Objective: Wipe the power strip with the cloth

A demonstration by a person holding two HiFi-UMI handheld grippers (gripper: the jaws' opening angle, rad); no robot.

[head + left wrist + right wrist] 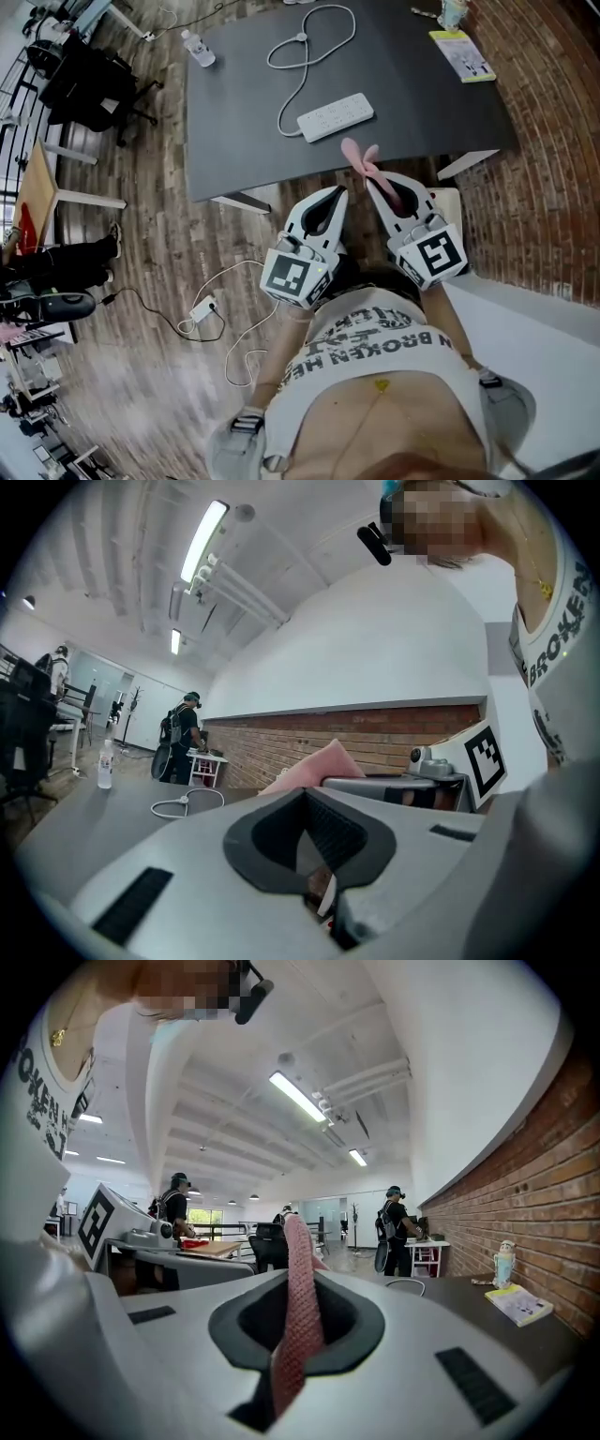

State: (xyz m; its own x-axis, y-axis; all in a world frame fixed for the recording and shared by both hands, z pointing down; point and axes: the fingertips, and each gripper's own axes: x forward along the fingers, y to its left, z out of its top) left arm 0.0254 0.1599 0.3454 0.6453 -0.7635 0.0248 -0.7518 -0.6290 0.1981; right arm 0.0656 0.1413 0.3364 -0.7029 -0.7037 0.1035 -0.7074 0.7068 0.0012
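1. Bright, even indoor light; ceiling tubes [204,538] glare white in both gripper views.
2. The dark surface [244,122] is evenly lit, shadows faint.
3. All views bend strongly at the edges; the gripper views have black corners.
4. The floor [122,394] at the head view's lower left is smeared by blur.
5. The cloth [298,1307] is sharp close up; far people [398,1232] look soft.

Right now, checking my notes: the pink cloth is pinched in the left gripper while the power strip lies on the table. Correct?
No: the right gripper view shows the pink cloth pinched in the right gripper, not the left gripper. Rest stands.
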